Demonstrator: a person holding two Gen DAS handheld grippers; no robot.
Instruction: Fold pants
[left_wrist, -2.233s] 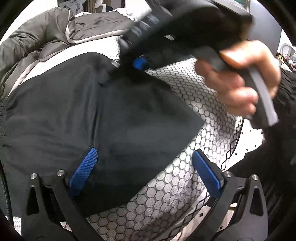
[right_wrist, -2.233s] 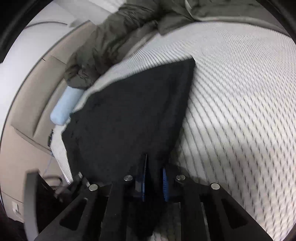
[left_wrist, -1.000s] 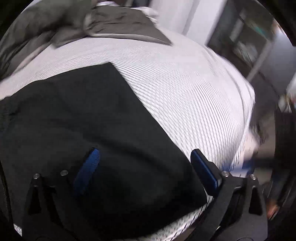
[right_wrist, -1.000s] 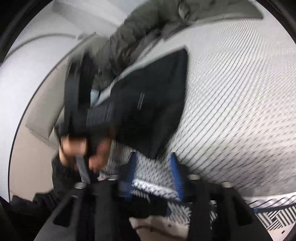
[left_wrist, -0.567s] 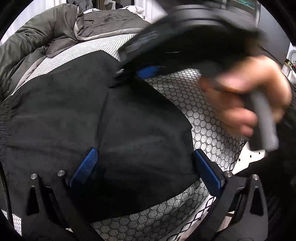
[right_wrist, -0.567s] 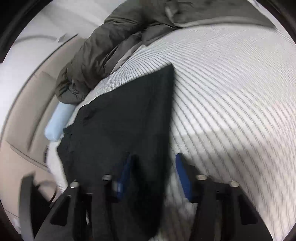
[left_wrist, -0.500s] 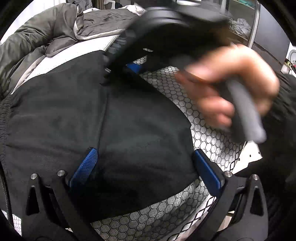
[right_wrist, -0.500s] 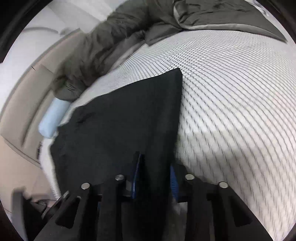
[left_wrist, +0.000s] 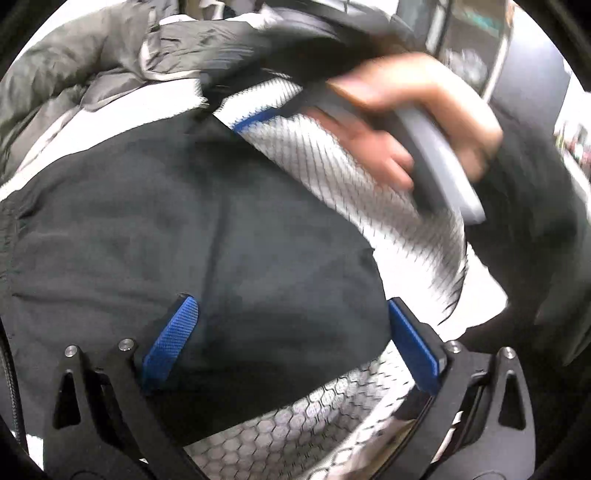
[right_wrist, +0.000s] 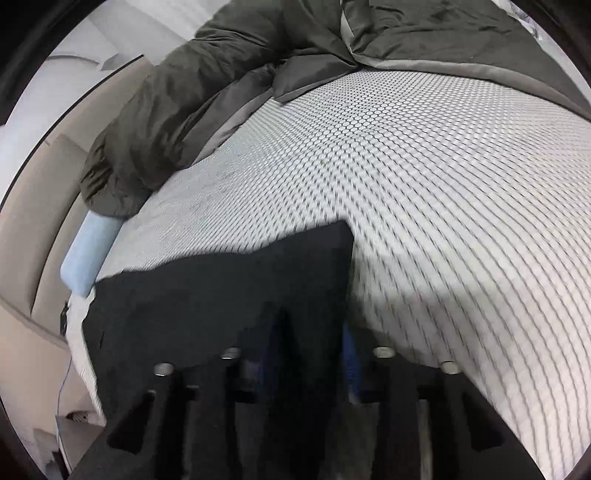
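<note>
The black, soft-fabric pants (left_wrist: 192, 229) lie flat on the white hexagon-patterned bedsheet (right_wrist: 443, 192), below the rumpled grey duvet (right_wrist: 221, 74). The right gripper (right_wrist: 310, 350) is clenched on the pants' far corner. The left gripper (left_wrist: 291, 339), fingers spread wide, hovers over the near hem, nearer the cloth's bulk; the long axis runs leftward toward the waistband.

Bed: we see a mattress (right_wrist: 424, 177) covered in white, hexagon-patterned fabric.
Lying on it: black pants (left_wrist: 184, 229) spread flat, our grey-green quilt (right_wrist: 207, 85) bunched along its far edge.
</note>
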